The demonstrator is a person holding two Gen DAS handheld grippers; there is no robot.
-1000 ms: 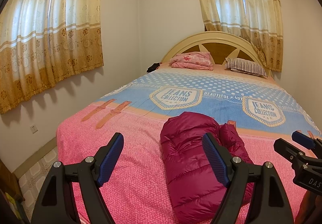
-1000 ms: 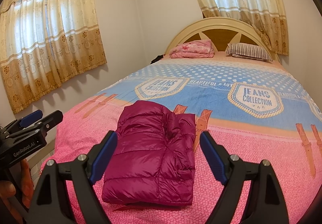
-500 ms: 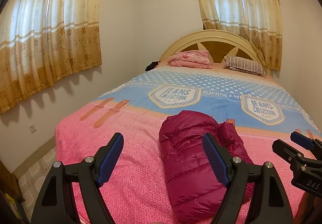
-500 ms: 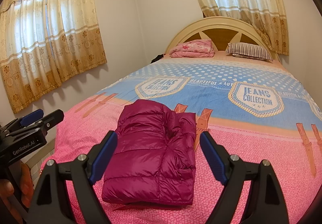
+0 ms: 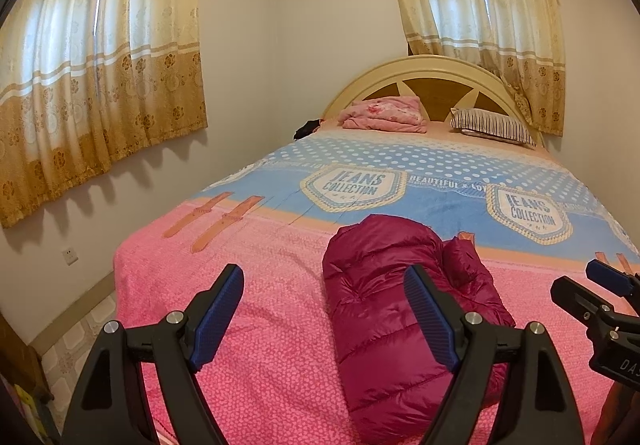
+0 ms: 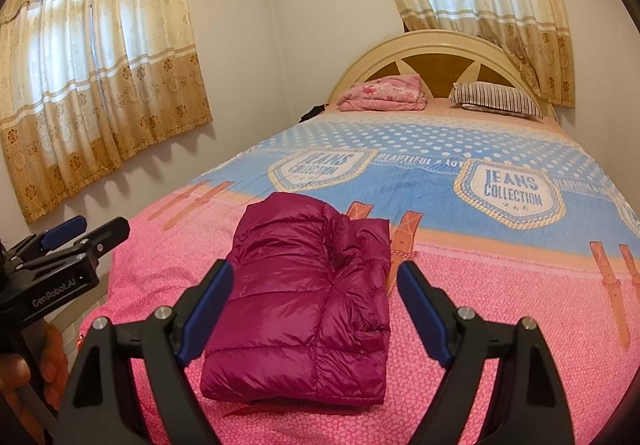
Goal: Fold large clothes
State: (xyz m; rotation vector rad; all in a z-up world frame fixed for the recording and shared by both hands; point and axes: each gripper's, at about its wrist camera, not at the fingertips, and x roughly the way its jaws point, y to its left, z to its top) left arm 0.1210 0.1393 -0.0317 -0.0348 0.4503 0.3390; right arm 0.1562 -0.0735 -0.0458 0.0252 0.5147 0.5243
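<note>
Two grippers, both spread wide, nothing held. L gripper (image 5: 324, 309) hangs over bare blanket (image 5: 256, 329), w/ floor drop-off near on its left. Jacket (image 6: 304, 297) lies folded in a compact block at bed's foot end, centred under R gripper (image 6: 312, 305). I judge folding about done; next, if anything, press flat. Plenty of open room beyond, toward pillow (image 6: 496, 99).

Bed (image 6: 500, 285) carried a pink-and-blue printed blanket (image 6: 440, 173). Folded magenta puffer jacket (image 6: 304, 297) lay on the blanket's pink end, well away from the headboard (image 6: 432, 49). Just before the headboard: folded pink bedding (image 6: 382, 93) and, beside it, a striped pillow (image 6: 496, 99).
</note>
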